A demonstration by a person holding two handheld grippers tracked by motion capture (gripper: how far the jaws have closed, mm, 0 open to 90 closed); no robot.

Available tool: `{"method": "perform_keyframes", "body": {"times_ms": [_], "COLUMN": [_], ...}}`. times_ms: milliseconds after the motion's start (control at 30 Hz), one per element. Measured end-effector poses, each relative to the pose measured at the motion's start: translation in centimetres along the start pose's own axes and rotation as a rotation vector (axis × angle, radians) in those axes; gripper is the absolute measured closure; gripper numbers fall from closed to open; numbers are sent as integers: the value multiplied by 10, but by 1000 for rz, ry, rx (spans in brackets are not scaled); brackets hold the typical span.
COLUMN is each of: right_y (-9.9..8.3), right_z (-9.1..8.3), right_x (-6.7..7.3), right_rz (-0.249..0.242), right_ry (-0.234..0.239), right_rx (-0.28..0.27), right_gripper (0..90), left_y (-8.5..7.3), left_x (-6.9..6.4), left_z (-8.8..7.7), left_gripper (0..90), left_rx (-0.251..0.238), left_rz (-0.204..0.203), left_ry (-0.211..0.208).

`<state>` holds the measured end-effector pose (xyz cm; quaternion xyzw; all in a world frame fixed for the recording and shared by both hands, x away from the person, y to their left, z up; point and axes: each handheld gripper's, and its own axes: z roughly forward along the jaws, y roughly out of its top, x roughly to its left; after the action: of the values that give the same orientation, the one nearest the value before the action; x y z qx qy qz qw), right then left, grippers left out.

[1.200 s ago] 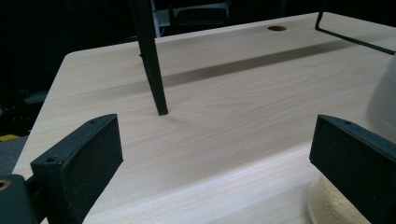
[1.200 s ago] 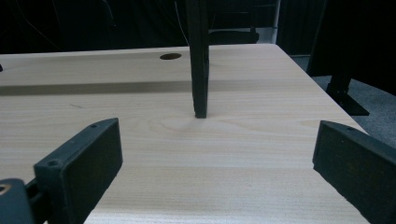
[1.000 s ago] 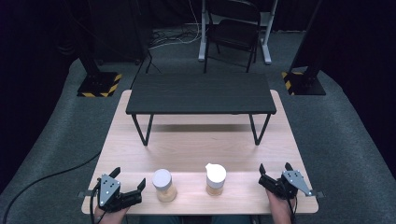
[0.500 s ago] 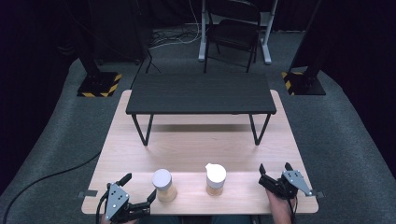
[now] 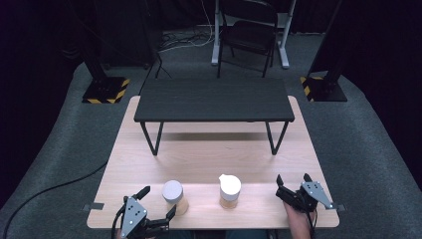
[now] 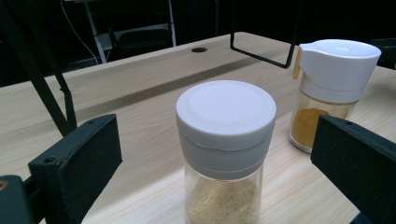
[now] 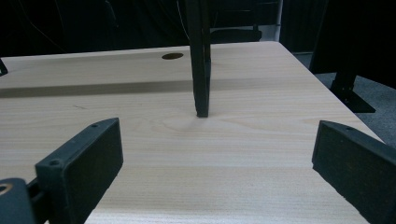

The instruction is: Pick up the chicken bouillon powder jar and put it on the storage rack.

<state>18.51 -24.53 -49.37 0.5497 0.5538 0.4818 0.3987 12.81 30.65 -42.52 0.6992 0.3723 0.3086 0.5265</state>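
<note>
L gripper (image 5: 155, 206) at bottom left, jaws spread wide w/ nothing in them; jar (image 6: 226, 154) stands upright dead center between them, just ahead. R gripper (image 5: 293, 185) also spread, farther off.

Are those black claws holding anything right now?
Nothing is held. The left gripper is open, its jaws either side of the flat-lidded jar without touching it. The right gripper is open over bare table.

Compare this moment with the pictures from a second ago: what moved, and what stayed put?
The left gripper drew back toward the table's near edge and swung to face the flat-lidded jar, jaws open with the jar between and ahead of them, not gripped. Nothing was taken hold of or let go. The right gripper, open, both jars including the spouted jar, and the black stand kept their places.
</note>
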Motion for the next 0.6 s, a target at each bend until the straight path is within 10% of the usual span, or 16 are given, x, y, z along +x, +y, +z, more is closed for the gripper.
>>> {"method": "perform_keyframes", "body": {"times_ms": [600], "right_y": [-1], "right_z": [-1], "right_x": [-1], "right_rz": [1], "right_ry": [7], "right_rx": [-7], "right_gripper": [16], "left_y": [4], "left_x": [-9], "left_z": [28], "left_gripper": [51], "left_rx": [28], "left_rz": [-17], "left_ry": [20]}}
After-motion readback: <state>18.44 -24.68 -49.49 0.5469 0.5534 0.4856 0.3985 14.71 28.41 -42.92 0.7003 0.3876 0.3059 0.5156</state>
